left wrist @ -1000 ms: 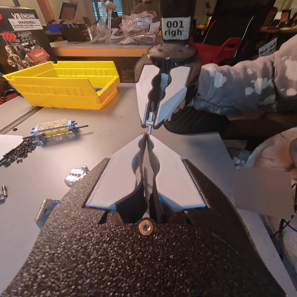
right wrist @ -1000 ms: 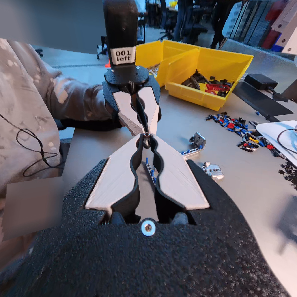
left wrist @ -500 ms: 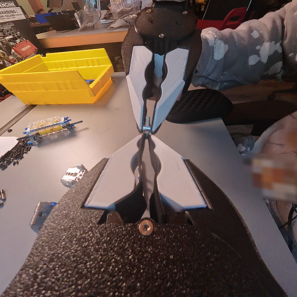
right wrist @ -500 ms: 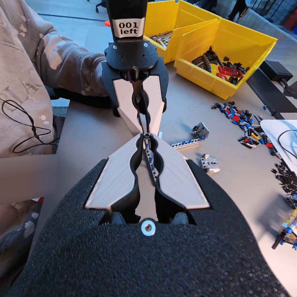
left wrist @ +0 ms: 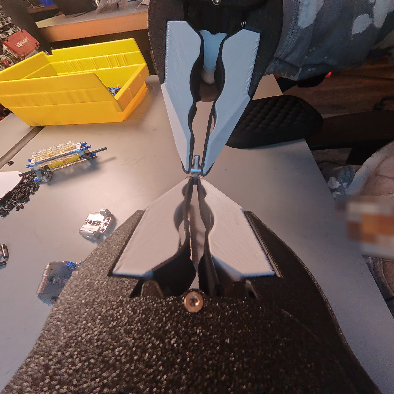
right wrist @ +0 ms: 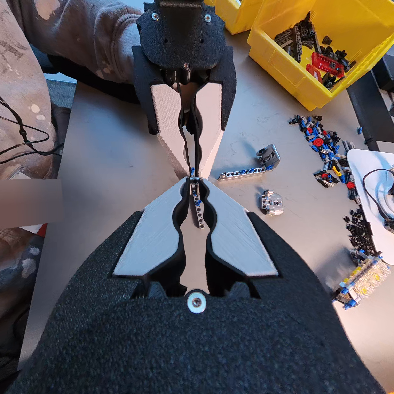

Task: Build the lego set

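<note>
Grey table: both grippers meet tip to tip above it, near front edge.
L gripper: jaws clenched; what sits betw. tips hidden in own view. From R cam, its tips pinch end of grey holed beam w/ blue pins, beam hanging down toward table.
R gripper: jaws clamped on small grey pin connector, seen clearer from L cam; connector touches beam's top end, joint itself too small to read.
Nearby: yellow bin w/ dark + red parts, cut off at frame edge; 2nd holed beam flat on table; two grey blocks; heap of small pins, blurry.
Person: sleeve behind L gripper, hand hidden.
</note>
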### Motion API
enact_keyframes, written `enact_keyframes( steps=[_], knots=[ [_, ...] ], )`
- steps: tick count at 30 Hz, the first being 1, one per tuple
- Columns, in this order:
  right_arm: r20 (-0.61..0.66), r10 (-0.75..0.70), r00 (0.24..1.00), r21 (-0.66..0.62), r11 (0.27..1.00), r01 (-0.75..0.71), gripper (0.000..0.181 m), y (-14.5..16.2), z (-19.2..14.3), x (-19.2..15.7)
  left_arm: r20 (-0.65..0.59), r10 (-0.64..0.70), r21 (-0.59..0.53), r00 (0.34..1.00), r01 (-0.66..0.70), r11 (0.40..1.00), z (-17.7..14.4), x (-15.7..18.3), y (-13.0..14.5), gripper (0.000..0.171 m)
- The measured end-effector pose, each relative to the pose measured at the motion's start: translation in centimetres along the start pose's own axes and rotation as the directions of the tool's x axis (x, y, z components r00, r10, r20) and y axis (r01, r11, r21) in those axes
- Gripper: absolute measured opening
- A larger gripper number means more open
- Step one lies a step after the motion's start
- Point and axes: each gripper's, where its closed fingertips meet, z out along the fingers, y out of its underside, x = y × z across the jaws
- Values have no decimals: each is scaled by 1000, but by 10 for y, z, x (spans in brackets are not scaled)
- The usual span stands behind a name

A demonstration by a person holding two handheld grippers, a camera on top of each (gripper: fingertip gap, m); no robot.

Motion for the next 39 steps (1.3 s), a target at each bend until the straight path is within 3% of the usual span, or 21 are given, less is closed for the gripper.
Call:
enact_keyframes(
  steps=[4,8,11,15,22,39],
  knots=[
    [-12,-23,1000,-82,996,22,5,8,4,2,7,-25,-61,1000,26,998,4,-3,13,1],
    [-20,32,999,-190,981,-35,5,38,4,19,-14,-111,-217,994,106,971,3,-8,43,21],
    [23,99,995,-241,966,-90,5,66,13,16,-1,-136,-292,991,130,948,5,-9,59,22],
    [42,153,987,-236,962,-139,5,79,23,11,27,-113,-357,993,115,927,9,-10,73,17],
    [56,224,973,-193,959,-209,6,86,27,10,36,-119,-378,992,124,918,12,-9,79,6],
    [60,239,969,-170,959,-226,6,84,30,11,29,-175,-373,984,173,911,13,-9,79,5]
  ],
)
